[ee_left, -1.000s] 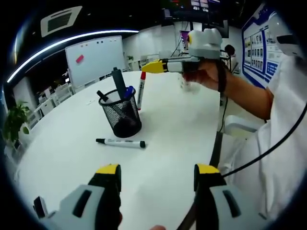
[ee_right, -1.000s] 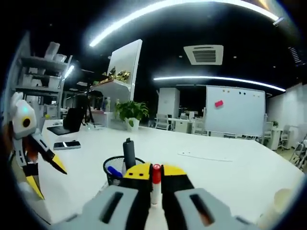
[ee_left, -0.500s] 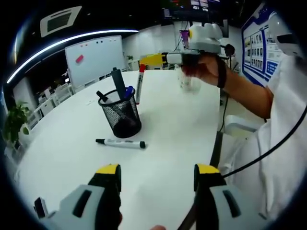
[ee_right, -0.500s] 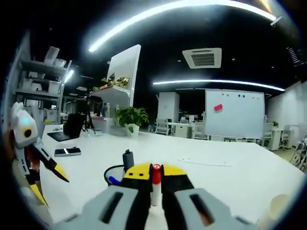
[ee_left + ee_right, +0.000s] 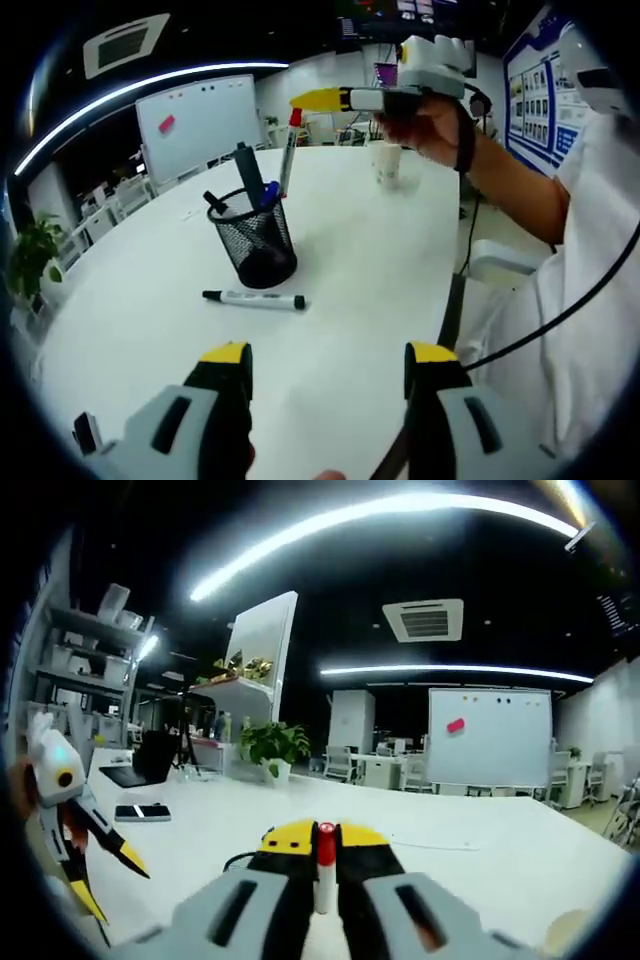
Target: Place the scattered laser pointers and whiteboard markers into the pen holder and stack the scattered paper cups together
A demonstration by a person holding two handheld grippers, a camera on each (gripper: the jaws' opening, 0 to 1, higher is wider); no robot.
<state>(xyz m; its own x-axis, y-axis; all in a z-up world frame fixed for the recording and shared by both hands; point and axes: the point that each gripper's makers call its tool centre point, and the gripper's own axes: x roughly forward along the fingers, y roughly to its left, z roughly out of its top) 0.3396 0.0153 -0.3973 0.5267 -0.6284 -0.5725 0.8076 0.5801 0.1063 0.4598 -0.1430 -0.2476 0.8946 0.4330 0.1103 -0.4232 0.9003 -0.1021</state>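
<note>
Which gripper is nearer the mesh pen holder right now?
Right. The right gripper, shut on a red-capped marker, hangs just above the mesh pen holder. The left gripper is open, back from it, past the black marker on the table.

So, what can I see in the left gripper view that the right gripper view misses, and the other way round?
Left gripper view alone: the black mesh pen holder with pens standing in it, a black-capped whiteboard marker lying on the white table, and a paper cup farther off.

Right gripper view alone: a potted green plant and a dark phone lying flat.

Both: the red-capped whiteboard marker clamped in the right gripper, and the wall whiteboard.
</note>
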